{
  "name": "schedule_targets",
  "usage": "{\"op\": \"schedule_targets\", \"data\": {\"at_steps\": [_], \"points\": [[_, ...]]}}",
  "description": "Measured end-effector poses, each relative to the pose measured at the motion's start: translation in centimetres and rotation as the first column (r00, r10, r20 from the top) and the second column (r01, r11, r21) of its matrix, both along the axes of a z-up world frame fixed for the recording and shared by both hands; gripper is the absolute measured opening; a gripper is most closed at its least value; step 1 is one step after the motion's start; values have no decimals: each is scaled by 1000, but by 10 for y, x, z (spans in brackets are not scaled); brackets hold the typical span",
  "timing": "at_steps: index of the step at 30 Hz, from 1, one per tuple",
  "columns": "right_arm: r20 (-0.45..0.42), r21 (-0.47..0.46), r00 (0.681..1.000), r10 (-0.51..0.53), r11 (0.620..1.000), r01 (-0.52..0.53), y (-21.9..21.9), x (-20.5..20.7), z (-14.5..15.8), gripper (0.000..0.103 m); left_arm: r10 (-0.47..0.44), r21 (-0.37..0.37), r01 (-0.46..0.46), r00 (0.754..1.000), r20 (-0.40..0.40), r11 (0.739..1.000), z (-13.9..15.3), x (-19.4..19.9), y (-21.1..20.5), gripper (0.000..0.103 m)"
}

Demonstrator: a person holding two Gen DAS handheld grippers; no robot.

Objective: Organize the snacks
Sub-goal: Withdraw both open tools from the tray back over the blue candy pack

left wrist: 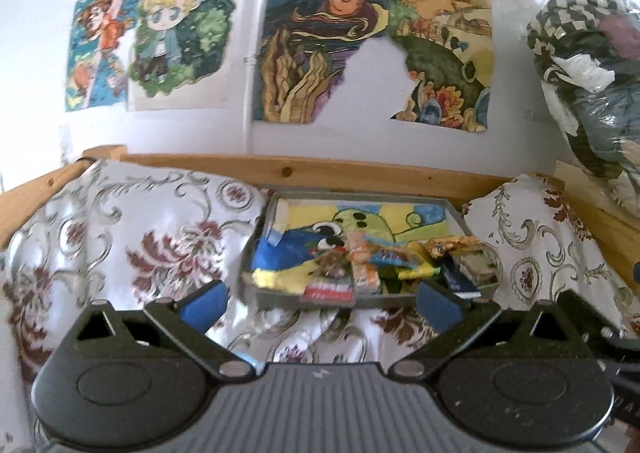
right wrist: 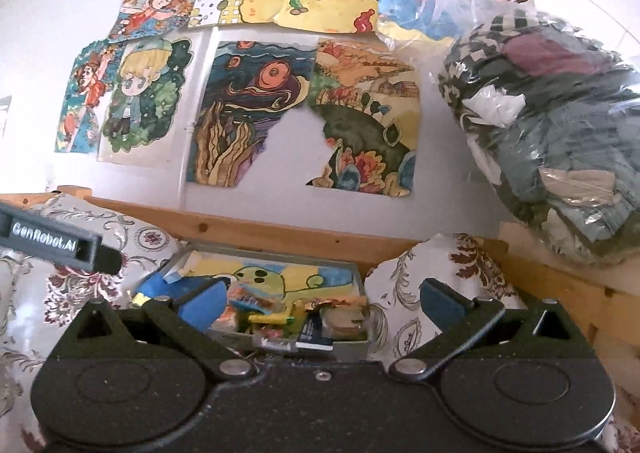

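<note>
1. Low in the frame's centre, the snacks lie heaped in a grey tray on the floral cloth.
2. Both left tongs and right tongs are spread wide, empty.
3. Judged step: approach; you next choose one packet.

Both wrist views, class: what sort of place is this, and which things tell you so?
Probably a child's bedroom or other home room. Hand-coloured drawings are stuck to the white wall, a pine rail edges a floral cloth, and a clear bag of clothes sits to one side.
</note>
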State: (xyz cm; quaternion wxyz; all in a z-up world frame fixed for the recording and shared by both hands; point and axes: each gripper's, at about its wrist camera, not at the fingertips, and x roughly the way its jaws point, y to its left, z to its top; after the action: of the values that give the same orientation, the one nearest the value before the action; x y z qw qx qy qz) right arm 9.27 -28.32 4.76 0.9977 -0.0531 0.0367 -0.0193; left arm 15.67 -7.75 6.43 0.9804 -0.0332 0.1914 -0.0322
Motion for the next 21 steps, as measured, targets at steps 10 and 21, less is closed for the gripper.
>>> {"op": "schedule_targets", "data": {"at_steps": [10,21], "points": [[-70,54,997,-19,998,23,11,-36,-8,102,56,-28,-57,997,-58,998,-19,-37,32,103],[-163,62,986,25,998,-15,42,-71,-25,102,79,-31,-82,993,-85,996,-31,-76,62,103]]}}
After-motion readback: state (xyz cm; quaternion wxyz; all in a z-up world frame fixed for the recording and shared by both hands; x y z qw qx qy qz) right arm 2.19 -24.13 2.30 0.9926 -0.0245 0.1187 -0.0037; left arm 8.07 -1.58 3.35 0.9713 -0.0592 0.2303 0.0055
